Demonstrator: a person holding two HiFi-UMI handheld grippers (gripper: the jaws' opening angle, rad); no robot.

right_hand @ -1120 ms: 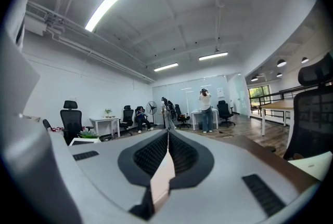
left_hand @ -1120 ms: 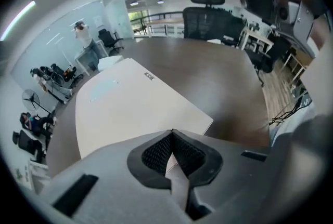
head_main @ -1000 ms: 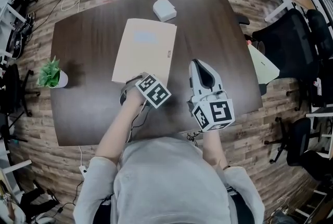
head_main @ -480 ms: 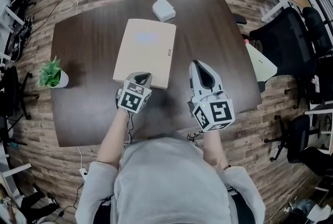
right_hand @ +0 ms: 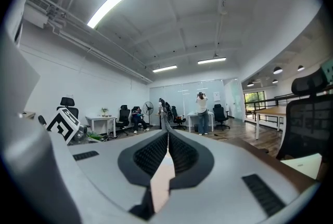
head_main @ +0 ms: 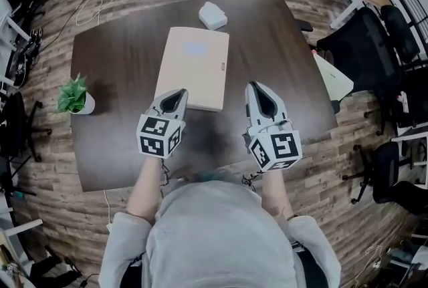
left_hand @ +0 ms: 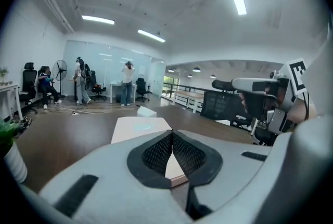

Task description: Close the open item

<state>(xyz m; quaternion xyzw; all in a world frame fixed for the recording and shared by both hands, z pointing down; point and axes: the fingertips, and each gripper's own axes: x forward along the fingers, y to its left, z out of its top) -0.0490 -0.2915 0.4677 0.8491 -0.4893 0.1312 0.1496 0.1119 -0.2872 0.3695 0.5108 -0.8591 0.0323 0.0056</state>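
Beige folder (head_main: 195, 63) lies shut beyond clenched, empty left tool (head_main: 178, 93) and right tool (head_main: 258, 87), white box (head_main: 212, 15) behind.

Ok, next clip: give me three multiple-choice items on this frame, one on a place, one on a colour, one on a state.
1. Where on the table does the potted plant stand, in the head view? A) by the left edge B) in the middle C) by the right edge
2. What colour is the flat folder? A) blue B) beige C) black
3. How do the left gripper jaws stand? A) wide apart B) shut on the folder C) shut, nothing between
Answers: 1 A, the plant sits by the left edge; 2 B, its cover is pale beige; 3 C, the pads meet, with the folder lying beyond them.
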